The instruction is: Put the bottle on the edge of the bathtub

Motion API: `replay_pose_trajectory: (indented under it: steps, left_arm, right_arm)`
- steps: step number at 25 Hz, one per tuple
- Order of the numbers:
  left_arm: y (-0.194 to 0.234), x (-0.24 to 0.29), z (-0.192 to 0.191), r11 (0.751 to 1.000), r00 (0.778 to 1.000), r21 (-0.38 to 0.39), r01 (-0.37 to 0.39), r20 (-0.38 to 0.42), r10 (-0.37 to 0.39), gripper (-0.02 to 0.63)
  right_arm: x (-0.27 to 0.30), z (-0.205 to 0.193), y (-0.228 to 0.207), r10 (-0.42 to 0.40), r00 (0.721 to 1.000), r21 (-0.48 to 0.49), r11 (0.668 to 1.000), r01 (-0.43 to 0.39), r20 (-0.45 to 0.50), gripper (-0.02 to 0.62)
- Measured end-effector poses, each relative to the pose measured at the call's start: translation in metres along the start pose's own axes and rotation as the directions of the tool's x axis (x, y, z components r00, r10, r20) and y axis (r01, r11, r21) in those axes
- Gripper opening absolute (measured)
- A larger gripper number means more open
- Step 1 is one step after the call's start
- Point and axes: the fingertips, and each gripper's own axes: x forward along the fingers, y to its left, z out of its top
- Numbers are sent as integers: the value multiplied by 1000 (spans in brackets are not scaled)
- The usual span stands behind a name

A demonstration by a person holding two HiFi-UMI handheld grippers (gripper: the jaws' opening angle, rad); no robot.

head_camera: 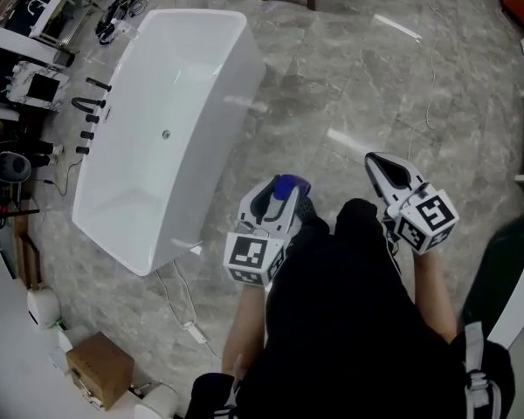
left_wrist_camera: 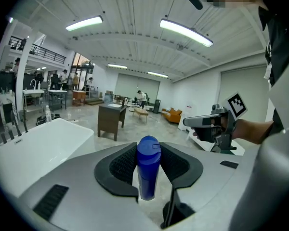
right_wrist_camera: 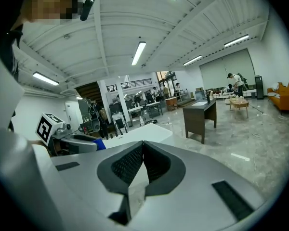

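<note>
1. The carrying step is judged to be in hand: the blue bottle (left_wrist_camera: 148, 166) is clamped upright between the jaws of the left gripper (head_camera: 275, 206).
2. The right gripper (right_wrist_camera: 142, 163) is shut and empty.
3. The bathtub (head_camera: 211, 129) stands well apart, to the left; next, the bottle must be brought over its rim and set down upright.

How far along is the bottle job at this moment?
Done: the left gripper is shut on the blue bottle. In hand: the bottle is held over the floor beside the bathtub, apart from it. Left: setting it on the bathtub's edge. The right gripper is shut and empty.
</note>
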Motion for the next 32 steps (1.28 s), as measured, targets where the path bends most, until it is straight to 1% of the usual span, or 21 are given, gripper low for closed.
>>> replay_pose_trajectory:
  steps: [3,6,11,14,17,25,28,32]
  left_arm:
    - [18,2,-6,1000,1000,-7,10,-23,-10,150]
    - [32,12,-7,999,999,-32,7,-42,-8,150]
    - [49,41,-1,998,998,-55,2,-60,-5,150]
    - [60,65,10,998,998,-55,-20,-67,16,150]
    - [80,92,26,997,996,-60,-52,-73,47,150]
    - [115,182,79,989,991,-91,-116,-82,109,150]
    - [122,218,82,985,988,-113,-130,-93,120,150]
    - [129,271,73,979,981,-127,-158,-133,141,150]
  right_arm:
    - [16,-5,5,-4,1000,6,1000,4,-21,12]
    - [30,-3,4,12,999,9,1000,-11,-39,12]
    - [56,5,-27,16,998,22,1000,-15,-53,13]
    - [77,13,-60,17,998,24,1000,-15,-59,12]
    - [108,30,-96,17,998,24,1000,-16,-57,12]
    - [183,88,-177,99,994,16,995,-98,-48,12]
    - [202,89,-212,119,991,24,993,-118,-67,12]
    - [223,75,-260,151,983,30,988,-148,-101,12]
